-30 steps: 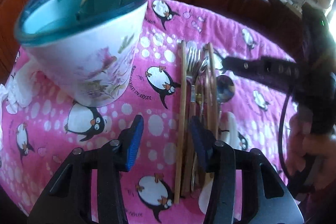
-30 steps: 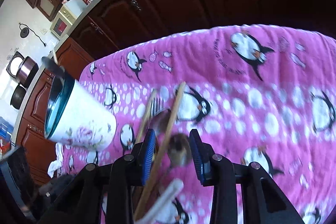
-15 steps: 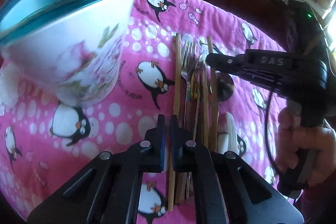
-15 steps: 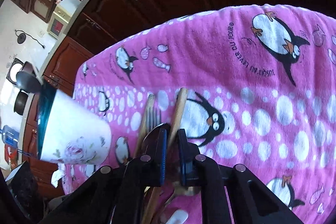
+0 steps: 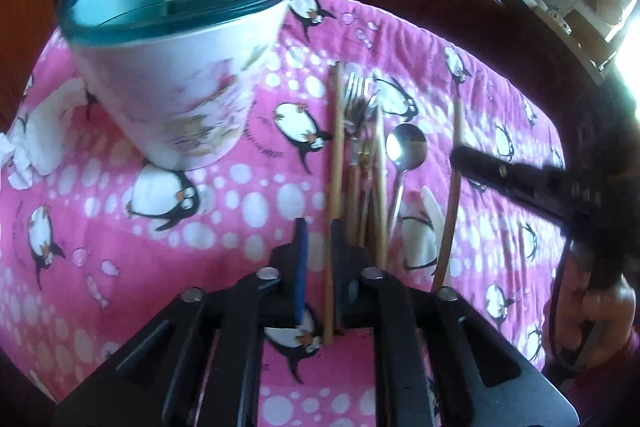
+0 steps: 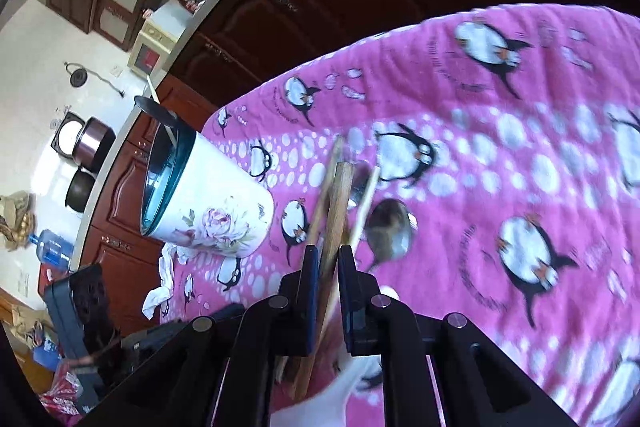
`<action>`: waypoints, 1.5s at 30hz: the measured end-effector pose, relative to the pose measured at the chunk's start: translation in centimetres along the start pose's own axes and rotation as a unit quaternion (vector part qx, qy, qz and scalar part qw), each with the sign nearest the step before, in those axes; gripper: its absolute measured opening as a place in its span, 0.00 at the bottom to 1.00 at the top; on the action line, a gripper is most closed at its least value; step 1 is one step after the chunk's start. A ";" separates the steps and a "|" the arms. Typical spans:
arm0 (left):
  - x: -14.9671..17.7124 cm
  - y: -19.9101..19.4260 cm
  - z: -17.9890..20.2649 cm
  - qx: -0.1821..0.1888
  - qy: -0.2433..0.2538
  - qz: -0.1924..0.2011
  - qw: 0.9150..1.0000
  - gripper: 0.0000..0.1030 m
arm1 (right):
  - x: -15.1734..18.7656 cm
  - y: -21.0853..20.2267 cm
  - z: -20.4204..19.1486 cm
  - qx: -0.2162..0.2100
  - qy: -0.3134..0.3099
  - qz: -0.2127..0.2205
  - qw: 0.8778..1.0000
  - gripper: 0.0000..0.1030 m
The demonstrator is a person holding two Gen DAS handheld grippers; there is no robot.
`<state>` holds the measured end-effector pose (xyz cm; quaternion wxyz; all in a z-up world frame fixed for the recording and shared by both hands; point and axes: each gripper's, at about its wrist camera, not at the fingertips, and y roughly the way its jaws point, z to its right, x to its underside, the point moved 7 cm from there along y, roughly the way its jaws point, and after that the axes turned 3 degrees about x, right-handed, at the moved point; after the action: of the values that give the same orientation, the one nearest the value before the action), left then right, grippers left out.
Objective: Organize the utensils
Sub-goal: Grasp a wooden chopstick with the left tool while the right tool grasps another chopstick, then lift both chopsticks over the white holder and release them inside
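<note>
The step in hand is the pick-up: each gripper is taking one long wooden stick from the row of utensils on the pink penguin cloth point(image 5: 224, 227), to go into the floral cup point(image 5: 180, 67) at the far left.

The right gripper point(image 6: 328, 259) has its jaws clamped on a wooden stick point(image 6: 338, 203), which looks raised off the cloth and tilted toward the cup (motion blur makes the lift hard to be sure of). The left gripper point(image 5: 318, 231) has just been easing its jaws wider; they stand a little apart, with a thin wooden stick point(image 5: 337, 131) between them and no clear pressure on it.

Next, the right stick likely has to be carried over the cup's blue rim and stood on end; the left jaws would need to close properly before lifting.

Counted in the left view: one cup, with two pale utensils already standing in it; about three wooden sticks, one fork point(image 5: 355, 95), one metal spoon point(image 5: 406, 147), one white spoon point(image 5: 424, 227).
</note>
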<state>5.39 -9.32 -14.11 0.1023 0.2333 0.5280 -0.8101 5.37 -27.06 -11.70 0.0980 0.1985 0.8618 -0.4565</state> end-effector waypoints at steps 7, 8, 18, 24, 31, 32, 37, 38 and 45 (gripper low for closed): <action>-1.7 1.5 0.7 -0.020 -0.001 0.005 1.000 0.26 | 1.5 -3.1 3.8 0.029 0.028 0.008 0.999 0.09; -2.0 1.9 0.8 -0.026 -0.003 0.005 1.000 0.26 | 1.6 -3.4 4.1 0.031 0.030 0.009 0.999 0.09; -4.1 5.6 1.0 -0.090 0.010 -0.004 0.996 0.24 | 1.8 -4.6 5.7 0.023 0.049 0.015 0.998 0.09; -3.3 5.1 0.6 -0.076 0.023 -0.027 0.996 0.05 | 1.7 -4.3 4.8 0.009 0.049 0.014 0.999 0.09; 2.4 -0.4 -2.1 -0.042 0.003 -0.063 0.997 0.05 | 2.1 -3.4 4.2 0.002 0.052 0.000 0.999 0.09; 3.6 -1.0 -2.4 -0.042 -0.001 -0.070 0.997 0.05 | 2.3 -3.2 4.3 0.001 0.057 -0.005 0.998 0.09; 7.3 -2.9 -2.9 -0.048 0.006 -0.084 0.995 0.06 | 3.9 -1.8 2.9 -0.035 0.067 -0.041 0.996 0.09; 7.3 -3.1 -2.8 -0.046 0.008 -0.083 0.995 0.07 | 4.3 -1.5 2.4 -0.040 0.061 -0.049 0.996 0.09; 3.1 -2.0 -4.1 -0.054 0.014 -0.042 0.998 0.36 | 7.2 1.7 -1.3 -0.010 0.000 -0.109 0.994 0.09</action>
<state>3.01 -4.49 -15.38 0.0731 0.2170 0.5814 -0.7807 -0.41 -23.33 -14.80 0.0493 0.1024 0.8828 -0.4558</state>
